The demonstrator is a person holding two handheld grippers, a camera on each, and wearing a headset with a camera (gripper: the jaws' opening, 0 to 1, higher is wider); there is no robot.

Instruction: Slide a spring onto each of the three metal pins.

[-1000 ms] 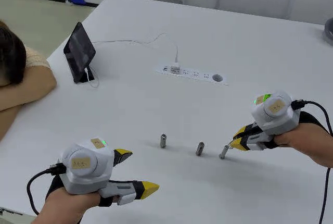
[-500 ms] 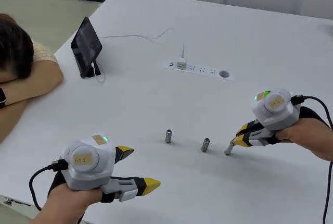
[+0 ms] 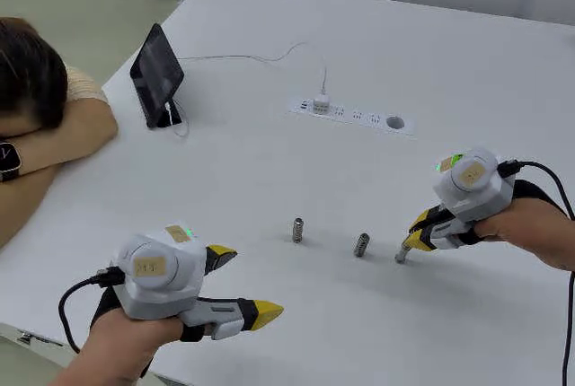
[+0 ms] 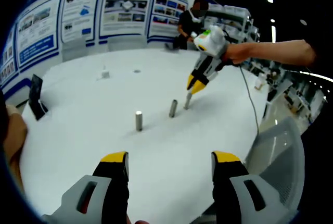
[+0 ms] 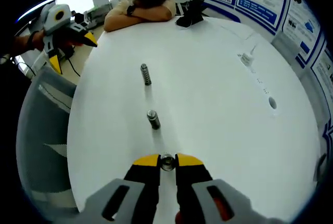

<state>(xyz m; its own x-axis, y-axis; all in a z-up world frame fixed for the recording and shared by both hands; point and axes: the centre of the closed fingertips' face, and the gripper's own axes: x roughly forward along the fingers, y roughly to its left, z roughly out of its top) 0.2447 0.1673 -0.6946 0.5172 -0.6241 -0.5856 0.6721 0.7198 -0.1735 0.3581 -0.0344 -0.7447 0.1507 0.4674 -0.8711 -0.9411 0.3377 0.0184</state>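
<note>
White table, poster-lined room; right hand-held gripper clamped on pin, left hand-held gripper agape, empty.

Left gripper: yellow-tipped jaws spread wide, nothing between. White table. Upright in a row: near pin, middle pin, far pin, the last touched by right gripper tips.

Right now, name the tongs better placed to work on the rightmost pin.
Right. The right tongs are shut around the top of the rightmost pin, which sits between their tips in the right gripper view. The left tongs hang open near the front edge of the table, apart from all three pins.
</note>
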